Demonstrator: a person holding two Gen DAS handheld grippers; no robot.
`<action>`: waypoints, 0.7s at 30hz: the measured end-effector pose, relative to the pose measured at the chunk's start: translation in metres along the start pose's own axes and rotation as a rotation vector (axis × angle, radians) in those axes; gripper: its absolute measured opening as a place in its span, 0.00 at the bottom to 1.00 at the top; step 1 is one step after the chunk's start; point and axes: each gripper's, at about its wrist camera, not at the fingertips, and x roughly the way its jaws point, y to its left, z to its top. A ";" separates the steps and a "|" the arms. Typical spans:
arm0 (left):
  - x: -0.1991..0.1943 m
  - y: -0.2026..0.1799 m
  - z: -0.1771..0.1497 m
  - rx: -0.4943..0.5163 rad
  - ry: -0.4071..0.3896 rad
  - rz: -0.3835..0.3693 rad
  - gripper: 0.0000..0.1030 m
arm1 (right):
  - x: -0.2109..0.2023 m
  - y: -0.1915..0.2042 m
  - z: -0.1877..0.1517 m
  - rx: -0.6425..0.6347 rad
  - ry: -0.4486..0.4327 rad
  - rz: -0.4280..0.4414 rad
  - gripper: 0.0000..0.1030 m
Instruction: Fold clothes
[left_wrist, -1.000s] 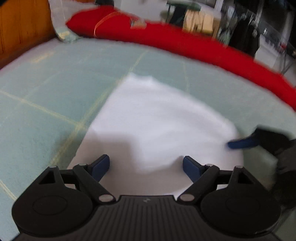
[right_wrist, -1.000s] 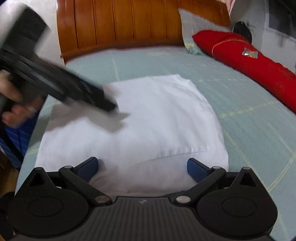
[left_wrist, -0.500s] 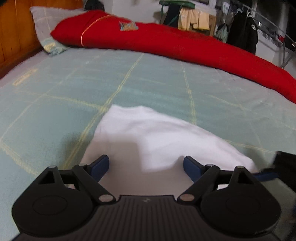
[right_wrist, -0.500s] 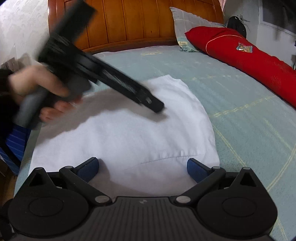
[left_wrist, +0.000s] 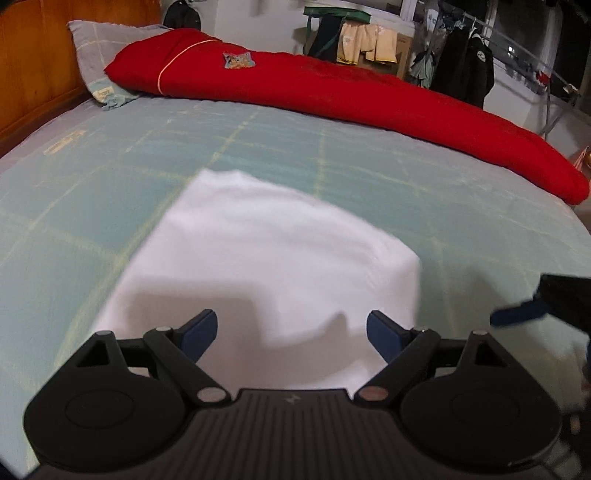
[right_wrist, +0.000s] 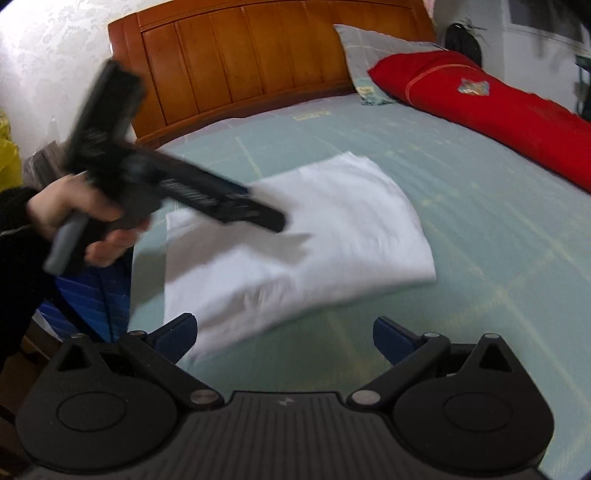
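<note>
White folded cotton garment (right_wrist: 325, 236) lies flat on green checked bed (right_wrist: 480, 229); both claws, left (left_wrist: 291, 332) and right (right_wrist: 284, 339), gape empty, so pinch one edge evenly before folding.

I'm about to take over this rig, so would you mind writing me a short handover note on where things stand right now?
Left tool: open, empty, above the near edge of the folded white cloth garment.
Right tool: open, empty, just off the garment's corner.
Garment: lies as a neat rectangle on the pale green checked bedsheet, apart from the long red quilt roll.
Done: the garment looks folded.
Left: perhaps one more fold or a final smoothing; no other loose clothes show on the bed.
</note>
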 end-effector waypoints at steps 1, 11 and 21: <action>-0.009 -0.006 -0.010 0.000 -0.007 -0.007 0.85 | -0.007 0.000 -0.007 0.011 0.001 -0.016 1.00; -0.006 -0.066 -0.060 0.113 -0.036 -0.127 0.86 | -0.056 0.002 -0.070 0.151 0.019 -0.132 1.00; 0.003 -0.080 -0.042 0.150 -0.087 -0.128 0.89 | -0.081 -0.013 -0.105 0.296 0.015 -0.184 1.00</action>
